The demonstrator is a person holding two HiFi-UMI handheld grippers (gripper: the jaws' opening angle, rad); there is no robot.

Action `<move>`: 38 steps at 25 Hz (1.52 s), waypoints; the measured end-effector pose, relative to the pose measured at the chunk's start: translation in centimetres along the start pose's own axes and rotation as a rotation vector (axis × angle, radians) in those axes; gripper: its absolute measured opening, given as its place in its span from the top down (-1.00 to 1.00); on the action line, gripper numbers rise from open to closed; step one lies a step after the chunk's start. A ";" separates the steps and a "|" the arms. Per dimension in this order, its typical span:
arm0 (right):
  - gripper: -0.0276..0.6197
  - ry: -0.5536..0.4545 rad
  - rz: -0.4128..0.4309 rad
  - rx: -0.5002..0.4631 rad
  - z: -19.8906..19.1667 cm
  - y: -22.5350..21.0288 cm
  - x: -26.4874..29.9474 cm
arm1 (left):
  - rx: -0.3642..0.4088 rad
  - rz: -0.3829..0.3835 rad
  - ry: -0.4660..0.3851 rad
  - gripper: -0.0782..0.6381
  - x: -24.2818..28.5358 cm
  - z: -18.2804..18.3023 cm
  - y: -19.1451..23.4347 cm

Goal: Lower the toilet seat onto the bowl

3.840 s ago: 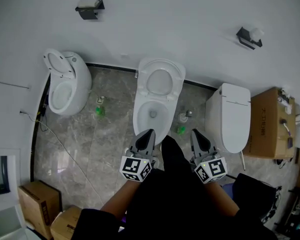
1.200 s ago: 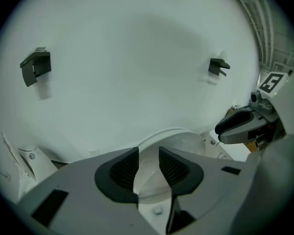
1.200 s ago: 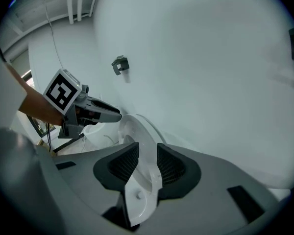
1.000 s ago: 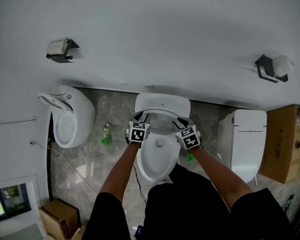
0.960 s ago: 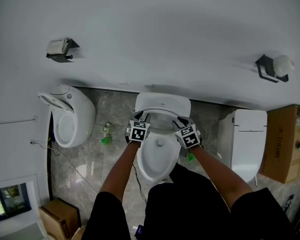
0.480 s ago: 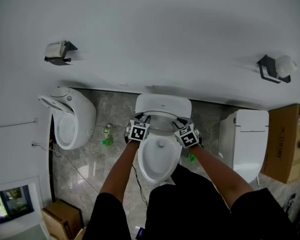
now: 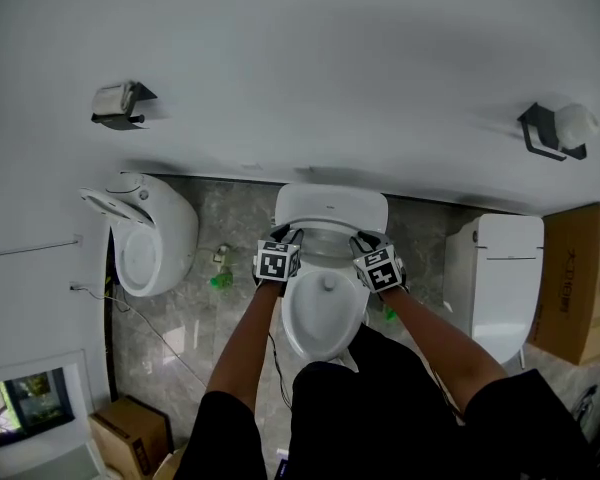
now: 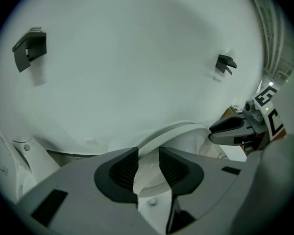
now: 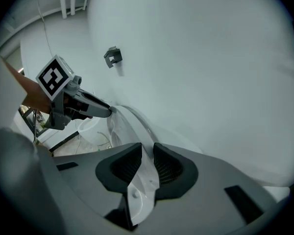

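Both grippers were up on the toilet seat (image 7: 328, 236), which stood raised at the far end of the bowl (image 7: 290, 316), leaning back toward the wall. The left gripper (image 7: 285, 234) pinched the seat's left edge between its pads; the right gripper (image 7: 363, 239) had the right edge between its jaws, and they were closing on it. The hinge looked to run left to right at the far end, so the seat would likely swing toward the near side and down.

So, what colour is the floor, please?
Grey with marble veining; the floor shows best in the head view.
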State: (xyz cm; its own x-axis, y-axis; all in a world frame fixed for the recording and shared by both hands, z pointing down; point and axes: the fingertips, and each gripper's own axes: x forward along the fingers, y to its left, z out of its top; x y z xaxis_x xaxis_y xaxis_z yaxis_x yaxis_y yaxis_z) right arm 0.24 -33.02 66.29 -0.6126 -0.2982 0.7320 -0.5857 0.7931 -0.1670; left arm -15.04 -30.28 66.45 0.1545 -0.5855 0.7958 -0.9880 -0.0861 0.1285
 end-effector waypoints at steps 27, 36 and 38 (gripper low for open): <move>0.61 -0.012 -0.065 0.003 -6.0 8.0 -5.7 | 0.211 -0.047 -0.012 0.50 -7.4 -8.5 -3.4; 0.60 0.004 -0.095 0.013 -9.4 11.2 -7.3 | 0.289 -0.058 0.020 0.49 -10.1 -12.9 -4.8; 0.59 0.013 -0.099 0.009 -10.1 11.9 -7.7 | 0.304 -0.043 0.024 0.50 -10.5 -13.9 -5.1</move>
State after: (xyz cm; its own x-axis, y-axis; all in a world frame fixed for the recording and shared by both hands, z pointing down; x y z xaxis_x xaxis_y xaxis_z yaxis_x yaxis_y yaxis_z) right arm 3.37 -15.93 65.37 -0.5446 -0.3679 0.7537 -0.6475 0.7556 -0.0991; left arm -11.50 -12.51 65.63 0.1931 -0.5571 0.8077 -0.9367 -0.3497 -0.0173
